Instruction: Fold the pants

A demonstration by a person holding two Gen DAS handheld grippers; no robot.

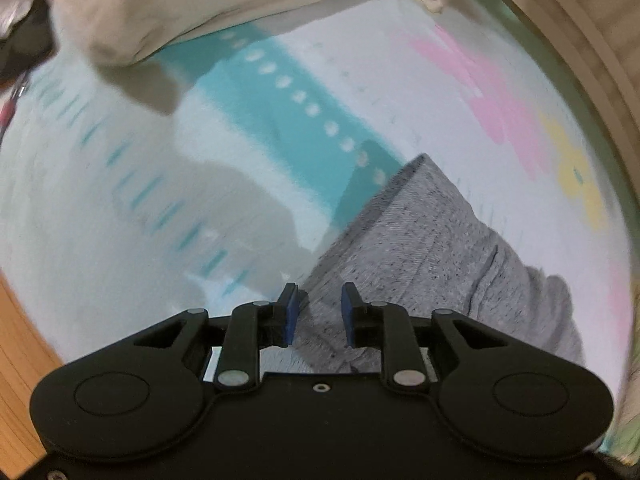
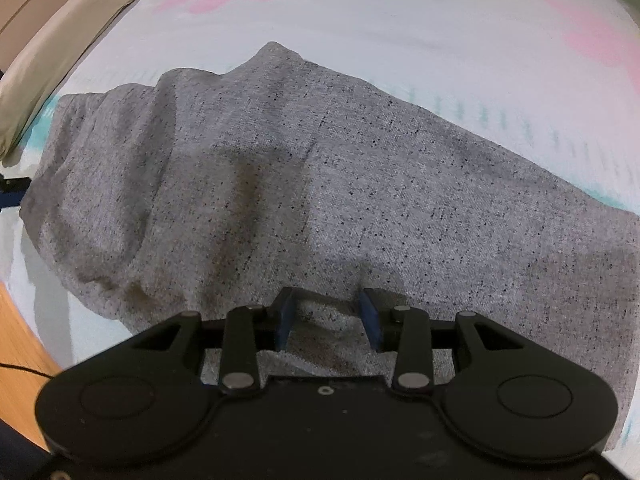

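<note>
The grey speckled pants (image 2: 320, 184) lie folded into a thick bundle on a pale patterned bed sheet (image 2: 400, 40). In the left wrist view one corner of the pants (image 1: 420, 232) points up the frame. My left gripper (image 1: 320, 312) hovers over the near edge of that cloth, jaws apart, and the cloth below lies flat and unpinched. My right gripper (image 2: 326, 314) points down into the middle of the bundle. Its blue pads (image 2: 370, 316) stand apart with a low hump of cloth between them, and I see no tight pinch.
A beige pillow (image 1: 180, 8) lies at the head of the sheet, seen again as the pillow (image 2: 60, 52) in the right wrist view. A wooden floor (image 1: 16, 352) shows past the bed edge. A teal dotted stripe (image 1: 288, 96) crosses the sheet.
</note>
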